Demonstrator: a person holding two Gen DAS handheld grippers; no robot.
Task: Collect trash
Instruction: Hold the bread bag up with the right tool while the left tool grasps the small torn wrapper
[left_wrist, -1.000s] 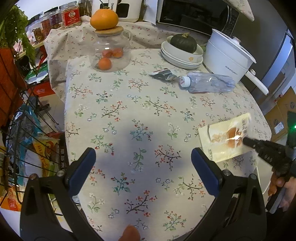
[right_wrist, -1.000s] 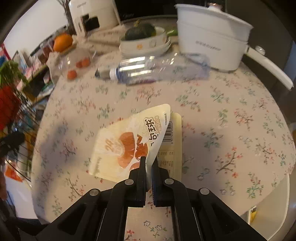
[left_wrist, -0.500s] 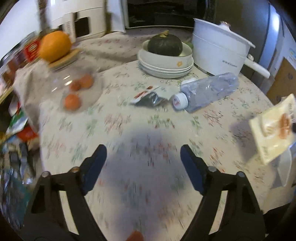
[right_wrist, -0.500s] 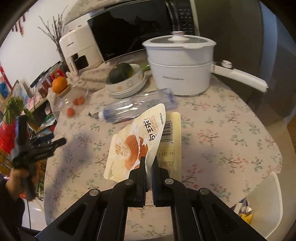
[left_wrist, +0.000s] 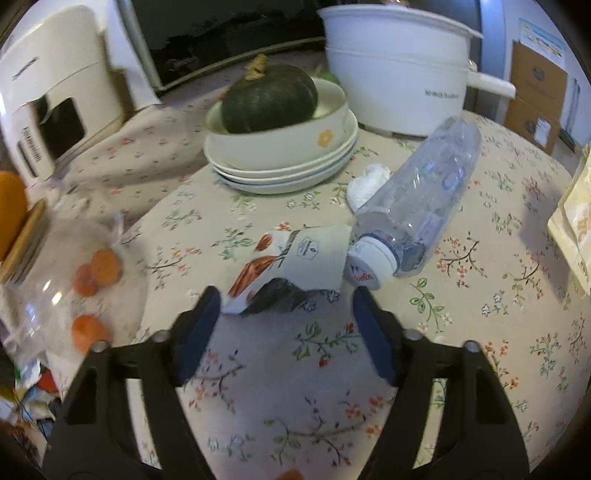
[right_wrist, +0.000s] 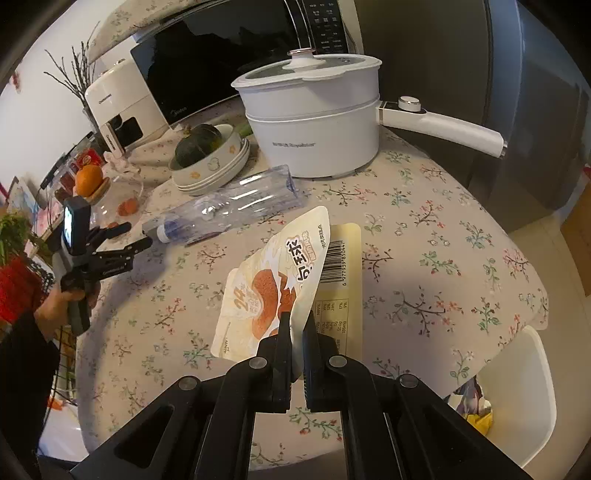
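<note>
The left gripper (left_wrist: 284, 306) is held low over the table (left_wrist: 480, 295) with its fingers (left_wrist: 195, 332) spread wide apart. A crumpled wrapper (left_wrist: 291, 262) lies on the cloth just ahead of the gap between the fingertips; its near left corner is seen close against the left fingertip, though contact cannot be confirmed. Nothing is gripped by this gripper.

A clear plastic bottle (left_wrist: 421, 199) lies on its side just right of the wrapper, with its white cap (left_wrist: 369, 264) pointed toward the gripper and just beyond the right fingertip. A white wad (left_wrist: 367, 184) (possibly tissue) rests against the far side of the bottle. Farther back, a dark squash (left_wrist: 269, 99) sits in a bowl (left_wrist: 280, 144) on stacked plates, beside a white pot (left_wrist: 395, 74). A glass jar (left_wrist: 55, 280) holding small orange fruit stands at the left.

The right gripper (right_wrist: 297, 328) is clamped on a cream snack packet (right_wrist: 280, 284), with the fingers pressed together on the packet's lower edge. The packet is held above the table, standing up and away from the fingers, printed face to the left and barcode panel to the right. In the right wrist view, the left gripper (right_wrist: 136, 236) is seen at the far left side of the table, with its tips near the bottle (right_wrist: 229, 206) cap. A white chair (right_wrist: 524, 398) is visible below the table's right edge.
</note>
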